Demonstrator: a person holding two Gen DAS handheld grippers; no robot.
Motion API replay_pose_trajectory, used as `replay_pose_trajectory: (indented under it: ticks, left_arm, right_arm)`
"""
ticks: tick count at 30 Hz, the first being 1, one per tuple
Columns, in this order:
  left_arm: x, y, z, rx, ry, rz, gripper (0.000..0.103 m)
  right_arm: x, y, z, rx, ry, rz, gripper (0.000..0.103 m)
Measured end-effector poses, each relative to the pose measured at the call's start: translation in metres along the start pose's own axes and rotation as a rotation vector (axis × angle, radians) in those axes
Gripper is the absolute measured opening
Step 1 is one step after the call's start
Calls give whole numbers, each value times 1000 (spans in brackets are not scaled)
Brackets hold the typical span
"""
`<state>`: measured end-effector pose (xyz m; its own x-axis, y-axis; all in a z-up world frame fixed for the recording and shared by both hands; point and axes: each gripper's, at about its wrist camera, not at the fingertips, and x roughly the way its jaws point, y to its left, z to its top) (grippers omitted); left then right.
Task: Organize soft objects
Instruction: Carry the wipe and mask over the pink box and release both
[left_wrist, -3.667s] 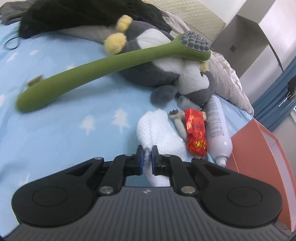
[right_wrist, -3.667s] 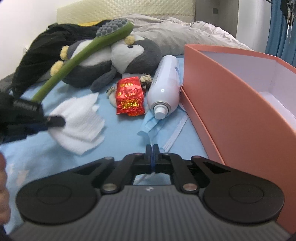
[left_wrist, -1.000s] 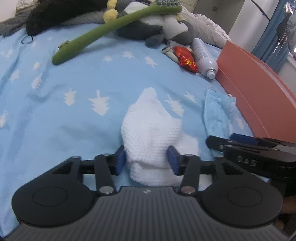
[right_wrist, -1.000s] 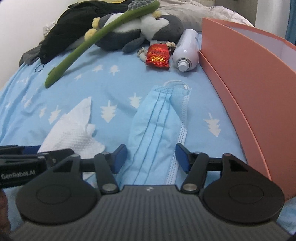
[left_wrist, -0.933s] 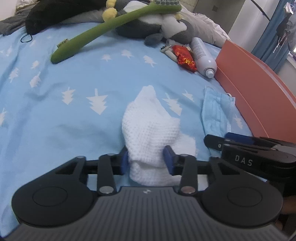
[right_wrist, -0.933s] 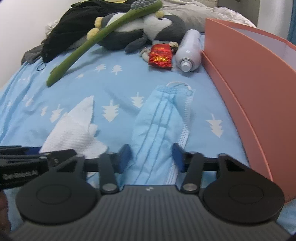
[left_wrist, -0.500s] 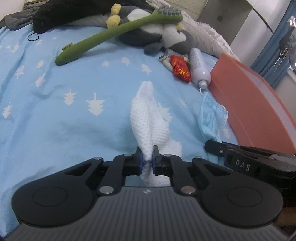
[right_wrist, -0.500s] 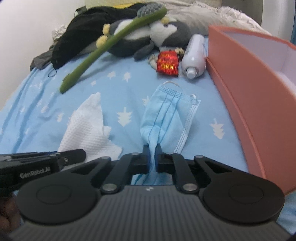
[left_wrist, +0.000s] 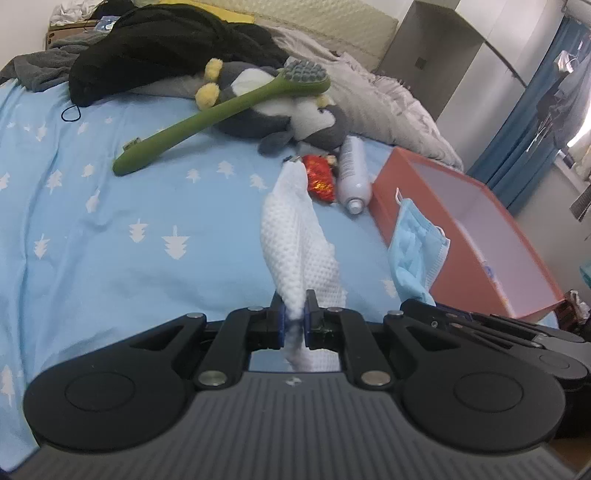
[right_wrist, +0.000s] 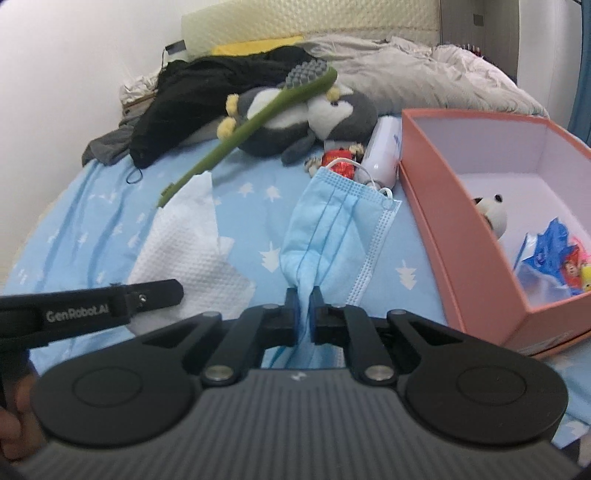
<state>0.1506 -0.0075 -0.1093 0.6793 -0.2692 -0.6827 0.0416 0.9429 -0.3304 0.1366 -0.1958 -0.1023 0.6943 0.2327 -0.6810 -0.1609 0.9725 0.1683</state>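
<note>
My left gripper is shut on a white waffle-textured cloth and holds it lifted above the blue bedsheet; the cloth also shows in the right wrist view. My right gripper is shut on a light blue face mask, also lifted; the mask hangs at the right of the left wrist view. An open orange box stands to the right, with a small plush toy and a blue packet inside.
A grey penguin plush lies at the back with a green long-handled brush resting on it. A red packet and a white bottle lie next to the box. Black clothing and a grey duvet are behind.
Both grippers closed, the left on the white cloth and the right on the mask, and then lifted them off the sheet. The box interior has come into view.
</note>
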Motion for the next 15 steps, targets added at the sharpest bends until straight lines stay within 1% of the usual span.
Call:
replay_pose_trajectory:
  ticks: [7,15]
  left_arm:
    - [-26,-28,9,17,-32,-34,11]
    - [-47,-78,40,73,-105,-89,11]
  right_arm:
    - [-37,-9,16,10,-65,-6,9]
    - [-74,-29,48,20,-150,-22,10]
